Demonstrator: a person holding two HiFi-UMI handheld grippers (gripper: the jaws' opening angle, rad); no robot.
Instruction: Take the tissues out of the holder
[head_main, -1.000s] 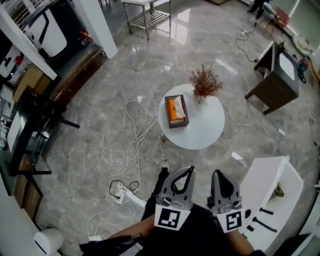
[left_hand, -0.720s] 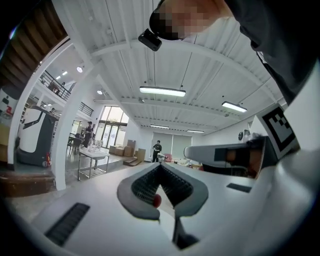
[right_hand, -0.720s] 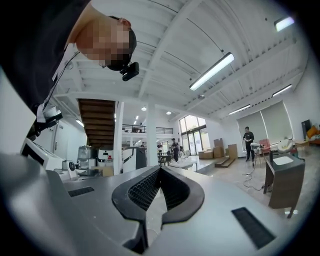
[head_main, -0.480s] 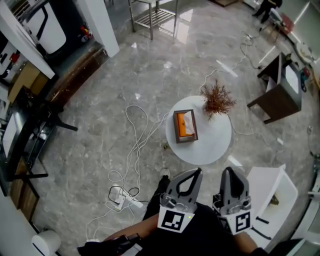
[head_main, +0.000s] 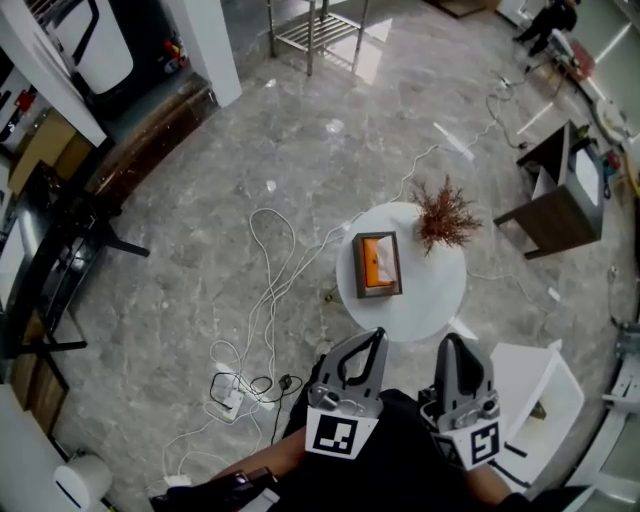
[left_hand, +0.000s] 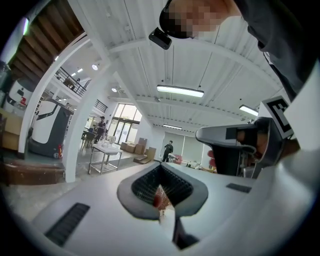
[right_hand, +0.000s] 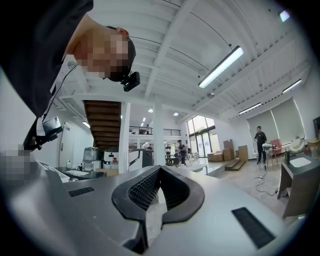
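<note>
Orange tissues (head_main: 377, 262) sit in a brown wooden holder (head_main: 357, 268) on the round white bench (head_main: 430, 300). They lie ahead of the left tool (head_main: 374, 336) and ahead-left of the right tool (head_main: 452, 342), apart from both. Both tools are clenched, with nothing between the jaws, so neither can take hold until it opens.

Loose cables (head_main: 262, 300) trail over the floor to the left of the left tool and could probably catch a foot. A dried plant (head_main: 447, 218) stands near the holder, ahead of the right tool, and a careless reach might topple it. The holder looks light and may lift along with the tissues unless one tool steadies it.

No brand or writing is legible. The only markings are the black-and-white squares on the marker cubes (head_main: 335, 433).
</note>
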